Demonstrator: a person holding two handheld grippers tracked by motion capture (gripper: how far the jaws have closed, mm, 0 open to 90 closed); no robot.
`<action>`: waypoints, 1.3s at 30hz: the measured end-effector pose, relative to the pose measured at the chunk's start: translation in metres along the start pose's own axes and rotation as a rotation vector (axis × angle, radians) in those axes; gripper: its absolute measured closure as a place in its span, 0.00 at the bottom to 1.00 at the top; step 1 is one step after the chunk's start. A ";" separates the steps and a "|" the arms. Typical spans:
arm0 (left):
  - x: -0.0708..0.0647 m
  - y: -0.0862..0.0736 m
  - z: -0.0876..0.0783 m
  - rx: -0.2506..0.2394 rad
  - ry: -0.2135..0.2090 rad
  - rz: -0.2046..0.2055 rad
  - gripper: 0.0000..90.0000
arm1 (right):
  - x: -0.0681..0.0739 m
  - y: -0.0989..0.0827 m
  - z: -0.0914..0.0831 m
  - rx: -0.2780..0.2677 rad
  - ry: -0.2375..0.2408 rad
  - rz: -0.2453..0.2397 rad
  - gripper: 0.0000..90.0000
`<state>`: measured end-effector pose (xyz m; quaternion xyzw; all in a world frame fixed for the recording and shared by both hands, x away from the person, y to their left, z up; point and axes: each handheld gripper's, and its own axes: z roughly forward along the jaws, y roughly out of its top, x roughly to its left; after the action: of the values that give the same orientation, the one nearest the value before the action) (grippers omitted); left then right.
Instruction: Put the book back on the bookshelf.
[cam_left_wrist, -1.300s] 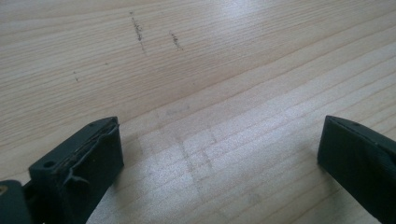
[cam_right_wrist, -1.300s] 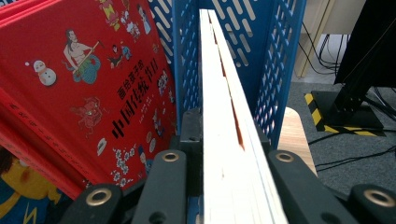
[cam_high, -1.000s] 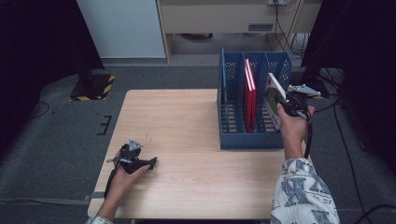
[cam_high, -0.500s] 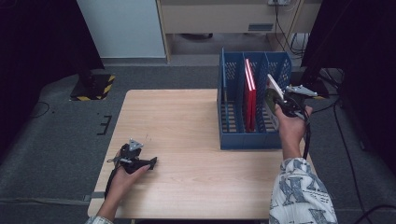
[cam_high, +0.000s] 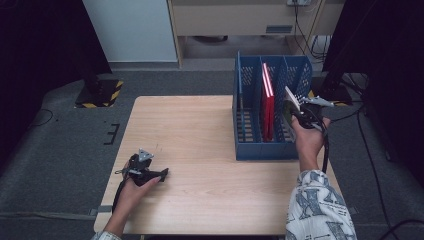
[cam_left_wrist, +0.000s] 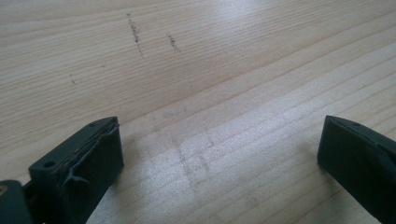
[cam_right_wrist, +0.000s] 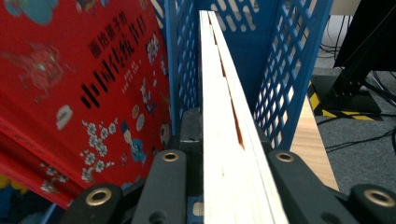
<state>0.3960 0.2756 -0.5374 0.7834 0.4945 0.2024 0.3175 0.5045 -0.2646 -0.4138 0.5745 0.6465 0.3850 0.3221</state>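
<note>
Blue plastic forms the rack (cam_high: 250, 145) standing on the right part of our table (cam_high: 200, 130); it has perforated walls and several upright slots. Red books (cam_high: 267, 102) stand on edge in a middle slot, and the right gripper view shows the nearest red cover (cam_right_wrist: 79, 93) with printed characters and small flowers.

With our right hand-held gripper (cam_high: 300, 112) we hold a thin pale book (cam_high: 291, 97) at the right end of the rack. In the right gripper view its jaws sit pressed against both faces of the book (cam_right_wrist: 224, 116), clamped on it with no gap. We see the book edge-on there, its pale pages running up and away from us, with the blue walls close on either side. From the high view the book stands tilted above the rack's rightmost slot; whether its lower edge touches the rack we cannot tell.

Our left hand-held gripper (cam_high: 150, 175) rests on the table near the front left, well apart from the rack. In the left gripper view its jaws stand wide, with bare wood (cam_left_wrist: 210, 93) between them.
</note>
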 end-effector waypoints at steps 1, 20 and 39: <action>0.000 0.000 0.000 0.000 -0.001 0.000 0.00 | 0.000 -0.001 0.001 0.004 0.003 -0.001 0.85; 0.000 0.000 0.000 0.002 -0.004 0.004 0.00 | 0.008 -0.019 0.017 0.052 -0.002 -0.015 0.84; 0.000 0.000 0.000 0.002 -0.006 0.008 0.00 | 0.014 -0.034 0.012 0.114 -0.016 -0.030 0.83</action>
<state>0.3960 0.2756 -0.5372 0.7863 0.4908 0.2006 0.3173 0.4962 -0.2510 -0.4487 0.5850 0.6735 0.3382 0.2997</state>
